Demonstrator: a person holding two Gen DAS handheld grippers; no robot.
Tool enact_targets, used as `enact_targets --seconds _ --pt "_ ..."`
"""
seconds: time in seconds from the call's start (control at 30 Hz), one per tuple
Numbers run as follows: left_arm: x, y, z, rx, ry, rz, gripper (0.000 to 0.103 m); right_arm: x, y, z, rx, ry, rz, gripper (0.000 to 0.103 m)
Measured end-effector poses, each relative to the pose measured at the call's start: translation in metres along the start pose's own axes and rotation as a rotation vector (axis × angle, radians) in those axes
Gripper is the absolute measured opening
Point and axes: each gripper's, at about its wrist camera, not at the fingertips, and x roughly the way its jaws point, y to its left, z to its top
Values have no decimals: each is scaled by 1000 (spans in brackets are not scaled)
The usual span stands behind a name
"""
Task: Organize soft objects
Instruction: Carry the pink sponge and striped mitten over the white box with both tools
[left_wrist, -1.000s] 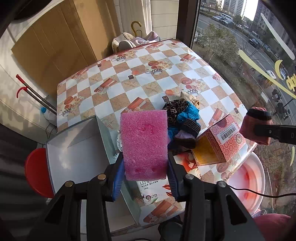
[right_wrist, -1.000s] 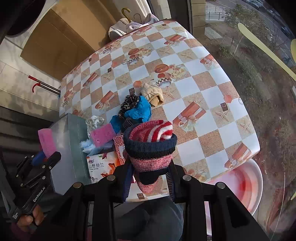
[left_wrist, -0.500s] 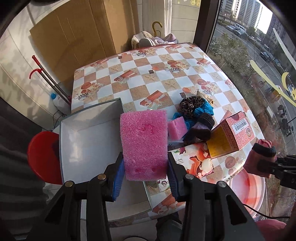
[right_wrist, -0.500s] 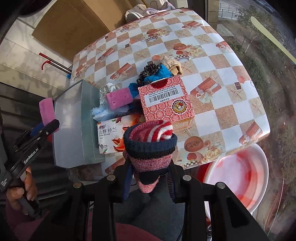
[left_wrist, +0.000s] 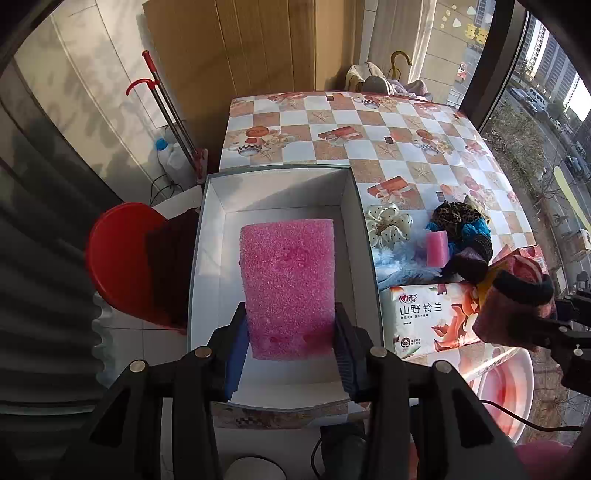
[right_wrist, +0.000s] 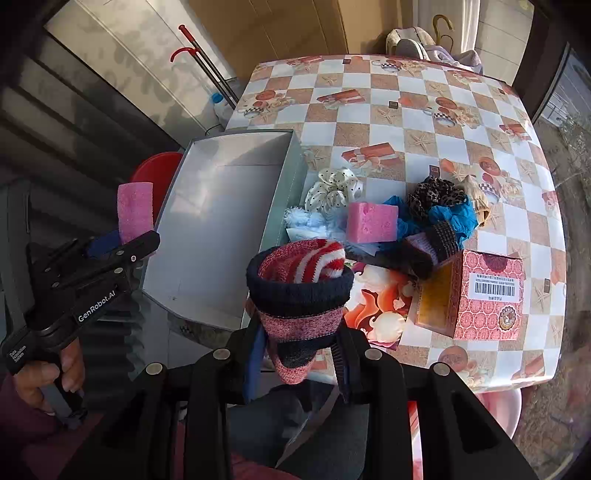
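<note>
Two soft things carried, box waiting below

Left gripper (left_wrist: 291, 343) clamped on the big pink foam sponge block (left_wrist: 290, 284), poised above the empty open grey cardboard box (left_wrist: 212, 206) at the checked tablecloth's left edge. Right gripper (right_wrist: 299, 354) pinching the rolled red-and-navy knit sock (right_wrist: 299, 288) near the front edge. Best lowered well inside before letting go; foam springs back.

2 pink foam blocks (left_wrist: 290, 288) (right_wrist: 372, 222), 1 open grey box (right_wrist: 207, 229), 1 patterned carton (right_wrist: 487, 299), 1 tissue pack (left_wrist: 428, 317). 2 knit socks (right_wrist: 299, 295) (right_wrist: 436, 243), approx. 3 scrunchies (right_wrist: 334, 188). 2 tongs (left_wrist: 291, 347) (right_wrist: 301, 363).
</note>
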Motion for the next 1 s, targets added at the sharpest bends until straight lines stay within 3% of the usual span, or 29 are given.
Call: enact_targets --seconds 0.27,0.6,1.0 --pt "40 21 -22 -58 100 55 46 52 49 17 -165 86 31 34" --pt "70 32 -42 -107 180 90 46 102 78 23 -252 178 45 34" --pt "86 36 -47 -128 216 115 46 128 93 19 -302 240 44 34"
